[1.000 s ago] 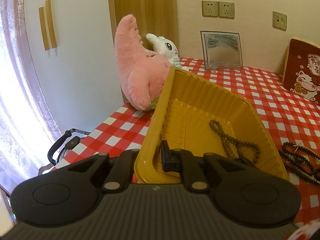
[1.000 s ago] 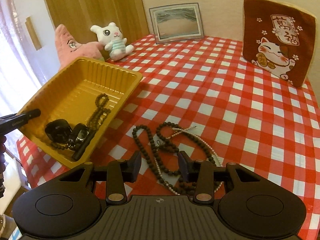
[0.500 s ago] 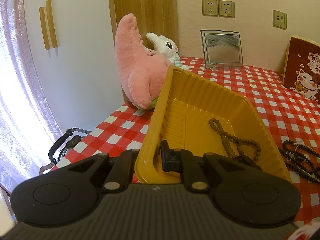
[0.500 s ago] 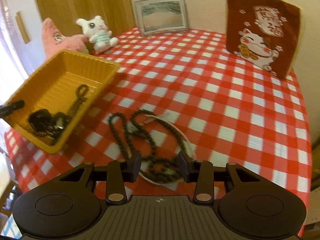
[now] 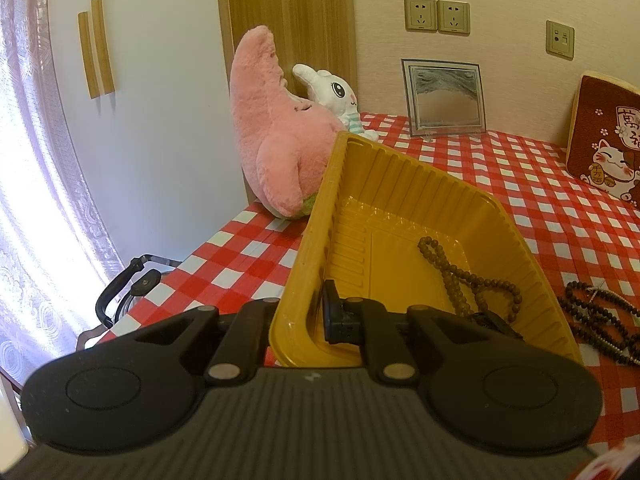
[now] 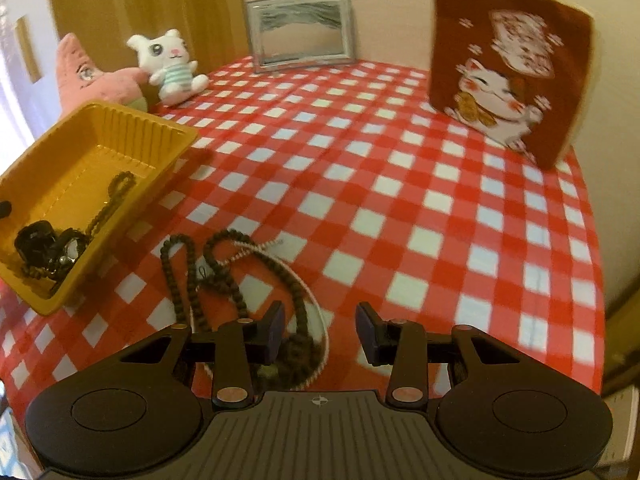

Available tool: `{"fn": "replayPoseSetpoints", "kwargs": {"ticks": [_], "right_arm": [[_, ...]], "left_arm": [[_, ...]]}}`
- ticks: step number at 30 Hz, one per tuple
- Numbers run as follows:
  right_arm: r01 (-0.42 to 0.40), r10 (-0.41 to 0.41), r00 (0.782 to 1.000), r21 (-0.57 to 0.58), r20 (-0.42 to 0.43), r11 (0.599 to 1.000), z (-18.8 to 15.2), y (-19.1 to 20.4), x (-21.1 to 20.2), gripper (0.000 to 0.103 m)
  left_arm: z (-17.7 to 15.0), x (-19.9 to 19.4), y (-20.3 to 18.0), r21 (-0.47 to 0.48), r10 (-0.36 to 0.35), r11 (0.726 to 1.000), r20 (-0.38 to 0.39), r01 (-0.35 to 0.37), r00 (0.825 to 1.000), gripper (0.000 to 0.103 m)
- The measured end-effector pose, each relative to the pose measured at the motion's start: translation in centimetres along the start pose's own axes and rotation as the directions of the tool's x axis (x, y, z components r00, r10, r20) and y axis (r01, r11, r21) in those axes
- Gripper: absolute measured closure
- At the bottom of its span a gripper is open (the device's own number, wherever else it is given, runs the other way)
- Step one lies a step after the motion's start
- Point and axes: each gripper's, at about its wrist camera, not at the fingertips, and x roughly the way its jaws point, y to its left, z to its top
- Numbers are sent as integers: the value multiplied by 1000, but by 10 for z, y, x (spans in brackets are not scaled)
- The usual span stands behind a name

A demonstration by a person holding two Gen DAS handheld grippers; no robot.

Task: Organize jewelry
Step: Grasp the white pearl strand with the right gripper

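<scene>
My left gripper [image 5: 308, 316] is shut on the near wall of a yellow plastic tray [image 5: 400, 200], holding it tilted above the checked tablecloth. A brown bead bracelet [image 5: 456, 276] and dark jewelry lie in the tray [image 6: 120, 124]; they also show in the right wrist view [image 6: 48, 244]. My right gripper [image 6: 320, 328] is open and empty, just above a pile of dark bead necklaces [image 6: 224, 276] tangled with a thin white pearl strand [image 6: 308, 284] on the cloth. The pile also shows in the left wrist view [image 5: 600, 316].
A pink plush [image 5: 272, 128] and white bunny plush [image 6: 168, 64] sit at the table's back left. A picture frame [image 6: 300, 36] leans on the wall. A red lucky-cat cushion [image 6: 508, 72] stands at the back right. The table's left edge [image 5: 168, 280] is beside the tray.
My right gripper has moved down and to the right over the necklace pile, and its jaws have opened wider. The left gripper still holds the tilted tray almost still.
</scene>
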Motion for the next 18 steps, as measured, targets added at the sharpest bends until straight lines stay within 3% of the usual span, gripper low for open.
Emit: {"fn": "replayPoseSetpoints", "kwargs": {"ticks": [5,18], "right_arm": [[-44,44,999,-41,6,998,12,1,19,64],[-124,115,992,-179,-60,976,27,4,64,78]], "left_arm": [[-2,0,0,-3,1,1000,-3,-1,1000,92],[-1,2,0,-9,0,1000,-9,0,1000,92]]}}
